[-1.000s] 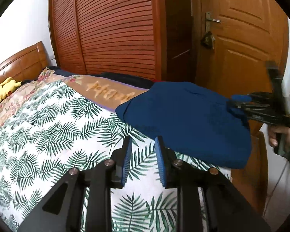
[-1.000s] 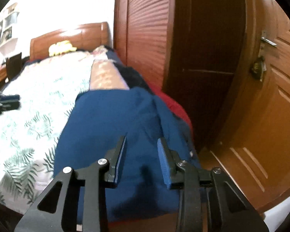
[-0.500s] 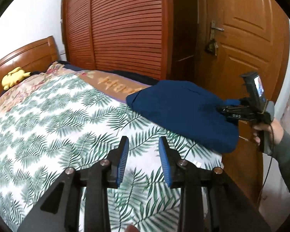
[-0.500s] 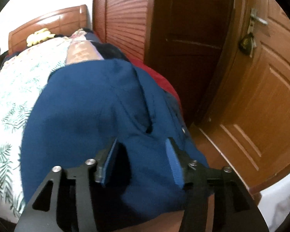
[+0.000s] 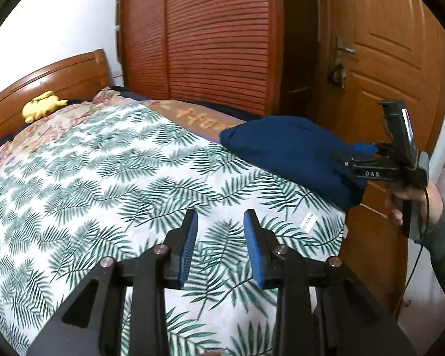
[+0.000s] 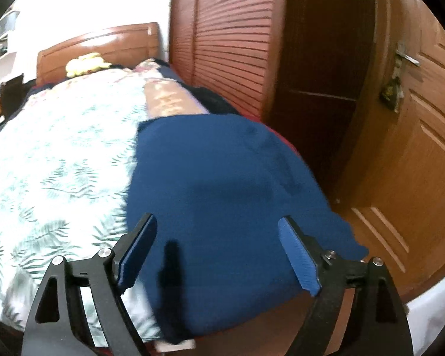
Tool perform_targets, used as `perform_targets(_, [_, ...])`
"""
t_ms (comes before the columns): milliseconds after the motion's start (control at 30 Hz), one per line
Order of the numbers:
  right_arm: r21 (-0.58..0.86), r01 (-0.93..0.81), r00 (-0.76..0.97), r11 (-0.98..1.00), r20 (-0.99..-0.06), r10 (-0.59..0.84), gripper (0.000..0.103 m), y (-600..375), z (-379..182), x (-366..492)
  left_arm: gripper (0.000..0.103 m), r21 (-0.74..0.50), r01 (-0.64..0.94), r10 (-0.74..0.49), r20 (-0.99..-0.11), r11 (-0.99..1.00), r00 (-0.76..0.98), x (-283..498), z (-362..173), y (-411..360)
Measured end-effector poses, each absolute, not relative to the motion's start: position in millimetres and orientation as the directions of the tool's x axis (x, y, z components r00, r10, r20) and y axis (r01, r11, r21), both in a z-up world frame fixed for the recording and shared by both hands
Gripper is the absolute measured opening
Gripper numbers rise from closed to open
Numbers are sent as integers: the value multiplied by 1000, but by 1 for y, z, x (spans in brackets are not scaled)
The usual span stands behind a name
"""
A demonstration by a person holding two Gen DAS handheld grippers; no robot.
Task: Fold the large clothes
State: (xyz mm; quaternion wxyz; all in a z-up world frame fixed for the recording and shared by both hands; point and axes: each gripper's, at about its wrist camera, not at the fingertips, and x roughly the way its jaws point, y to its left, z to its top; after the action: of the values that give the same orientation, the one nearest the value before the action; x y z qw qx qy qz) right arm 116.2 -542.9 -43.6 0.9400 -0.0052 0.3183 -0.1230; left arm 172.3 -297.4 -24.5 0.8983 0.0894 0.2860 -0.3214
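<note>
Navy blue cloth, a folded garment [image 6: 222,195], lies at the foot corner of the bed [image 5: 109,178], on the side nearest the slatted wardrobe [image 5: 216,38] and the wooden door [image 5: 400,68]. It rests on a white quilt printed with green palm fronds [image 5: 83,195], and its near edge reaches the end of the mattress.

The right claw [image 6: 219,255] hangs over the near end of that garment. Its jaws have just been opening and now stand wide apart, with blue fabric showing below and between the pads but neither pad pressing on it; nothing is held. From the left wrist view the same claw [image 5: 345,160] shows side-on at the garment's edge, with a hand [image 5: 412,201] in a grey sleeve on its handle.

The left claw [image 5: 219,246] hovers above bare patterned quilt, well apart from the garment. Its jaws have been opening a little, yet the gap between the blue pads [image 5: 190,243] is narrow, and nothing lies between them.

At the head of the bed a yellow plush toy [image 5: 43,107] sits against the wooden headboard [image 5: 53,80]. A tan strip of bedding with orange lettering [image 5: 195,117] runs along the wardrobe side, ending just beside the garment.
</note>
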Motion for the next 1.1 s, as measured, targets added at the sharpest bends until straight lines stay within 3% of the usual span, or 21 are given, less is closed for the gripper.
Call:
perform_targets(167, [-52,140,795,989,-589,-144,91,-493,-46,130,32,-28,572,-483,-571,820,664,175,-37,-267])
perform_targets(600, [6,-141,802,990,-585,118,91,-336,-78,168,32,-52,335,-293,-621,941,727,192,-81,-163])
perform_targets(1100, [56,-290,769,955,-581,267,91,-226,-83,150,32,-48,123,-127,-600,991,790,152,-73,-65])
